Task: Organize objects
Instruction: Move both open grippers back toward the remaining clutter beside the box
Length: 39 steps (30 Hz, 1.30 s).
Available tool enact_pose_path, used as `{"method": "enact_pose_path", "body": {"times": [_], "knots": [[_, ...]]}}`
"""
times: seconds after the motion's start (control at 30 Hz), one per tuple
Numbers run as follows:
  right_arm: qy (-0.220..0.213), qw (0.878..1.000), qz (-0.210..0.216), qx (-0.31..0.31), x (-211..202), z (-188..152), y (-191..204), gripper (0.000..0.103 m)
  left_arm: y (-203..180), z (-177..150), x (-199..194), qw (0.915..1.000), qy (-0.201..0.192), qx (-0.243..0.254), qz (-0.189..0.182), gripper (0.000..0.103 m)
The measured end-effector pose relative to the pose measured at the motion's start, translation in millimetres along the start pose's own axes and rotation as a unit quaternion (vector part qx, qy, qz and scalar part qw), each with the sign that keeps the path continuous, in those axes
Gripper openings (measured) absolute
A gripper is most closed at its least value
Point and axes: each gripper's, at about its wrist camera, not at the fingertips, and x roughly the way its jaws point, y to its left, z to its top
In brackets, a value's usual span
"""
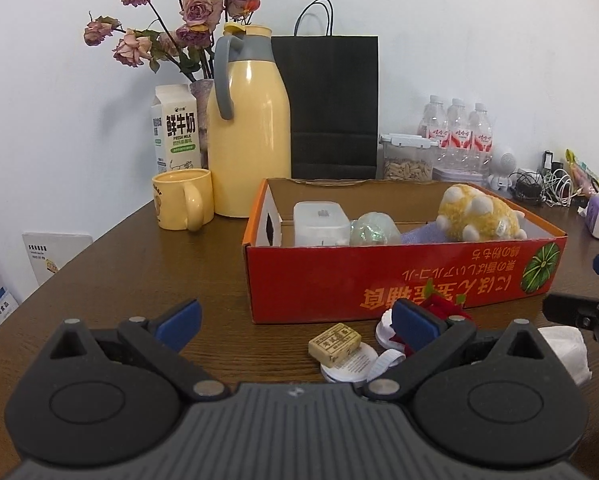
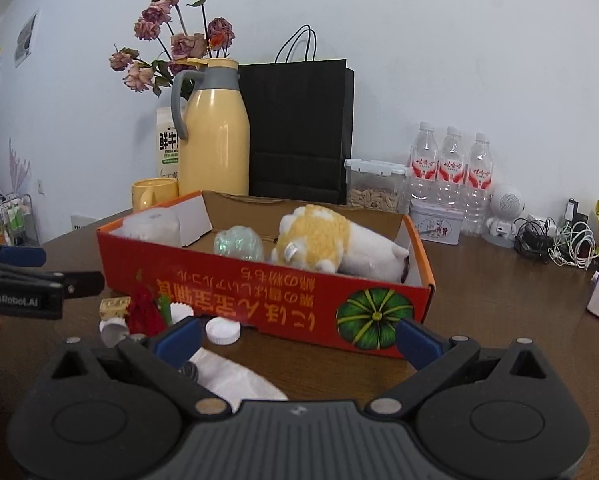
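Both grippers hung low over the brown surface (image 1: 139, 280), and both had their jaws wide apart with nothing in them. Just past the left gripper (image 1: 295, 326) lay a little heap of loose things — a small tan block (image 1: 334, 343) resting on a flat white round lid (image 1: 353, 364), with a red fake rose (image 1: 445, 307) next to it. The block sat a bit right of the middle of the left jaws, and its long side ran across, tipped a little. It looked like the left gripper was the nearer one for that block.

By the right gripper (image 2: 297, 340) a crumpled white bag (image 2: 235, 378) lay close to its left blue pad, and a white bottle cap (image 2: 223, 330) sat just ahead.

Behind all of these stood the red box (image 2: 283, 300) — open on top, with a yellow plush toy (image 2: 311, 240) already inside. The loose things were still outside it, right up against its front wall, so each would need lifting up and over.
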Motion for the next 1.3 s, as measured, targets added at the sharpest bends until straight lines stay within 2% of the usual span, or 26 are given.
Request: {"method": "enact_pose_path", "body": {"times": [0.3,0.47,0.6,0.8,0.9,1.0,1.07,1.1,1.13,1.17,1.2,1.23,1.27,1.3], "knots": [[0.015,1.0,-0.002,0.012,4.3,-4.3,-3.7,0.103,1.5,0.3,1.1,1.0,0.002,-0.006,-0.004,0.103],[0.032,0.999,0.016,0.01,7.2,-5.2,-1.5,0.103,4.2,0.4,2.7,0.9999,0.006,-0.015,-0.004,0.103],[0.054,0.998,-0.004,0.018,10.9,-8.3,-3.2,0.103,6.6,1.3,3.7,0.9997,0.009,-0.022,-0.003,0.103],[0.05,0.999,-0.006,0.016,8.7,-9.8,-2.5,0.103,6.2,1.0,2.9,0.9997,0.009,-0.021,-0.002,0.103],[0.053,0.998,0.005,0.015,6.5,-10.0,-0.8,0.095,4.5,0.2,4.1,0.9998,0.012,-0.017,0.001,0.103],[0.062,0.997,0.031,0.02,5.0,-12.0,-0.3,0.076,2.7,-0.6,3.7,0.9997,0.017,-0.015,0.005,0.103],[0.068,0.996,0.053,0.029,4.2,-12.4,-1.6,0.059,1.5,-0.8,-0.1,0.9997,0.02,-0.015,0.005,0.103],[0.068,0.995,0.06,0.032,3.0,-13.0,-1.9,0.057,1.4,-0.7,-3.6,0.9996,0.021,-0.017,0.002,0.103],[0.066,0.995,0.063,0.035,1.2,-13.0,-2.7,0.056,0.7,-0.5,-7.1,0.9996,0.023,-0.018,-0.003,0.103],[0.06,0.996,0.061,0.039,-1.1,-13.0,-3.1,0.06,-0.7,0.0,-11.4,0.9994,0.026,-0.02,-0.011,0.103],[0.053,0.996,0.058,0.046,-3.7,-13.0,-5.2,0.065,-3.2,0.5,-15.7,0.9991,0.031,-0.022,-0.022,0.103],[0.046,0.996,0.054,0.055,-6.5,-12.5,-8.8,0.077,-6.3,0.6,-20.0,0.9986,0.036,-0.021,-0.034,0.103],[0.039,0.996,0.05,0.065,-9.2,-12.2,-13.5,0.083,-10.8,0.9,-24.2,0.9978,0.042,-0.018,-0.047,0.103],[0.033,0.996,0.047,0.075,-11.4,-12.3,-18.1,0.083,-15.5,1.0,-26.7,0.9971,0.046,-0.014,-0.058,0.103]]}}
